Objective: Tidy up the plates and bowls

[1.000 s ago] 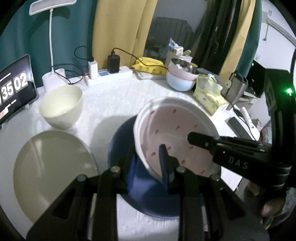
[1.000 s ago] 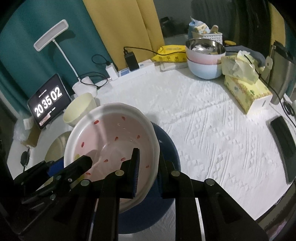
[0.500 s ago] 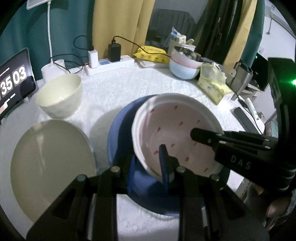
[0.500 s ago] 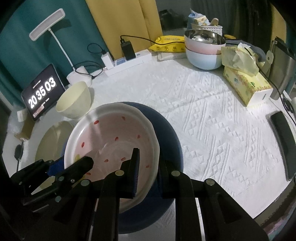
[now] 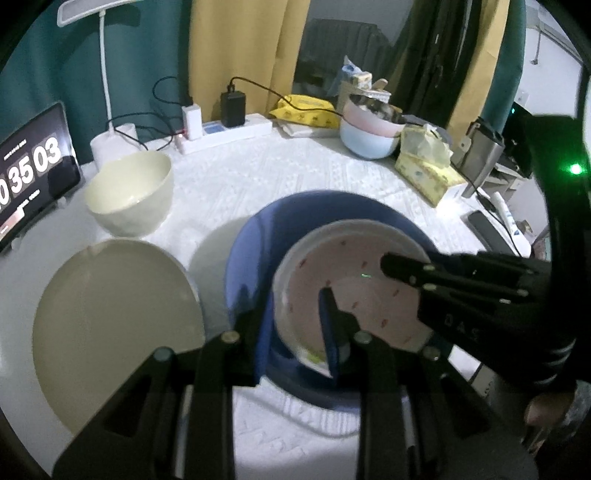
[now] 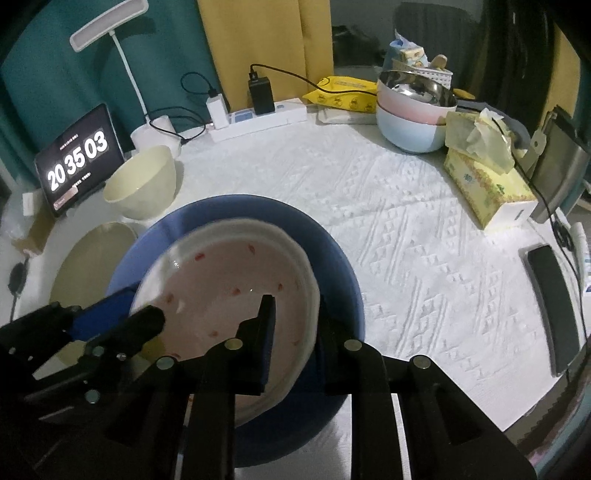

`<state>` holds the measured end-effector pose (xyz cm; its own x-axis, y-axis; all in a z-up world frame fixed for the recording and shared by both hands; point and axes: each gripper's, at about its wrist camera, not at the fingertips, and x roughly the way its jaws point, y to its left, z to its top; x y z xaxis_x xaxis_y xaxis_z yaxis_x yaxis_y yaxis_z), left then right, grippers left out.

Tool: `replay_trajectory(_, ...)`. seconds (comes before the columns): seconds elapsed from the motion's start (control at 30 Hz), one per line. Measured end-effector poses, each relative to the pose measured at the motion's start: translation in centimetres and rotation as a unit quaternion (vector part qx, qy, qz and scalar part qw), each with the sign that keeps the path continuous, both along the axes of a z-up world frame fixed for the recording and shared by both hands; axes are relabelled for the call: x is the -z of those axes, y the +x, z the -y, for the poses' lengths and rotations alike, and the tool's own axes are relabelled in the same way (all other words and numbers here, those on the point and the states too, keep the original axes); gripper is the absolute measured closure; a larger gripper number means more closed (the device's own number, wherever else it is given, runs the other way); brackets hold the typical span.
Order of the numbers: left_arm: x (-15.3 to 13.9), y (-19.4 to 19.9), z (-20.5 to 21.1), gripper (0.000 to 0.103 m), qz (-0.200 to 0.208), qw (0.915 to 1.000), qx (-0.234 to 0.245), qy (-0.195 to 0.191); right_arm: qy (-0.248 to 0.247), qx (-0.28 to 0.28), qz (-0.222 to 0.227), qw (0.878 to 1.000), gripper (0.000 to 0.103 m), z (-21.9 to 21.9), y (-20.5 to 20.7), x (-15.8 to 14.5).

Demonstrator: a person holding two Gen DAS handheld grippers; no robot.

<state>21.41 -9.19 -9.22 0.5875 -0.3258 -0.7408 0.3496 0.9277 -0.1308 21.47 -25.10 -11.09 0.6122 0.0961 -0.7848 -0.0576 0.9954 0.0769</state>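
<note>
Pink bowl (image 6: 236, 280): white-rimmed, red-flecked inside, sitting tilted in the blue plate (image 6: 332, 266), near the front edge of the tabletop (image 6: 406, 229).
Left gripper (image 5: 291, 325): jaws astride the bowl's near rim, one finger inside, one outside; they look closed on it, though the blur makes the contact hard to confirm.
Right gripper (image 6: 295, 332): jaws straddling the opposite rim; they have just been opening a little, with the rim between them and seemingly touching the pads.
Cream plate (image 5: 118, 325): flat on the tabletop, just left of the blue plate, its edge close to it.
Cream bowl (image 5: 129, 195): upright behind the cream plate, apart from the blue plate.
Back left: tablet clock (image 6: 79, 158) and the lamp (image 6: 110, 26).
Back centre: power strip (image 6: 258, 118) with chargers plugged in.
Back right: stacked bowls (image 6: 413, 110) beside a tissue box (image 6: 487, 184).
Right edge: dark phone (image 6: 554, 302) lying flat, well apart from the plates.
</note>
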Motion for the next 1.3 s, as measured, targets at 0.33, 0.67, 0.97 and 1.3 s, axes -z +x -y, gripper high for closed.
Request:
replay_trajectory(0.33,-0.2,0.0,-0.8,0.077,0.002,0.9999,-0.013,0.003,-0.017,-0.015,0.003,1.0,0.074,-0.5,-0.5,-0.2)
replay_trajectory(0.67,-0.9,-0.1,-1.5,0.077,0.007,0.9998,-0.018,-0.005,-0.024,-0.019,0.028,0.999,0.073,-0.4,-0.9,-1.5)
replay_trajectory(0.97,-1.9,-0.3,-2.6,0.077,0.018,0.9994,-0.027,-0.011,-0.027,-0.022,0.002,0.999,0.073,-1.5,0.0,0.0)
replay_trajectory(1.3,-2.7,0.3,-4.8,0.076,0.033,0.9984,-0.044,-0.016,-0.018,-0.024,0.021,0.999,0.073,-2.2,0.1,-1.7)
